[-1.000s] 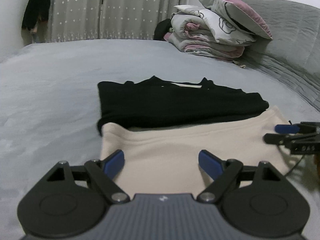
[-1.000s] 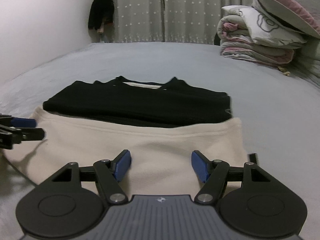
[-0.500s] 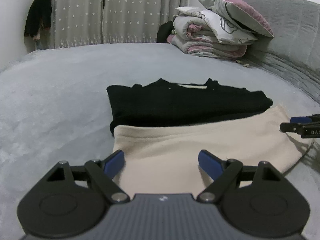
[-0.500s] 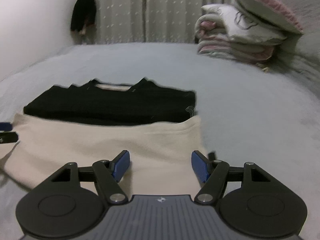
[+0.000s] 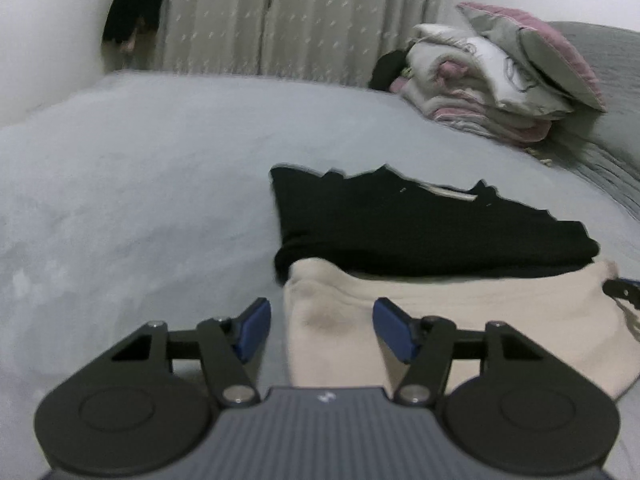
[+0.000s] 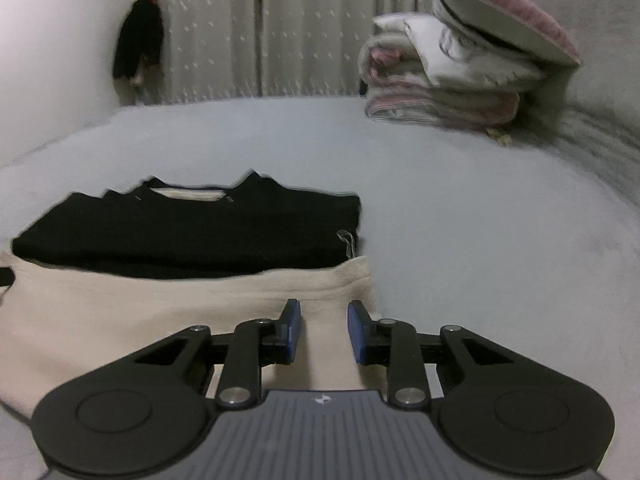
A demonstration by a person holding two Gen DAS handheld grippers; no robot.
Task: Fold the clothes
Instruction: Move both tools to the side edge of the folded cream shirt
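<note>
A cream garment [image 5: 460, 320] lies flat on the grey bed [image 5: 140, 200], with a folded black garment [image 5: 420, 232] on its far part. My left gripper [image 5: 325, 332] hovers low over the cream cloth's near left corner; its jaws are closing with that corner between them, and the pads stand apart from it. My right gripper [image 6: 325, 330] sits over the cream garment [image 6: 140, 320] at its near right edge; its jaws are closing to a narrow gap with cloth in it. The black garment [image 6: 180, 232] lies beyond. Each view catches the other gripper's tip at its edge.
A stack of folded quilts with a pink-edged pillow [image 5: 500, 88] sits at the far right by the grey headboard [image 5: 600, 80]. Patterned curtains [image 6: 280, 32] hang behind the bed, and a dark item [image 6: 138, 48] hangs on the left wall. Bare bedding stretches left and right of the garments.
Both grippers have slid outward to the cream garment's near corners, left to the left and right to the right. Both pairs of jaws have narrowed, the right far more.
</note>
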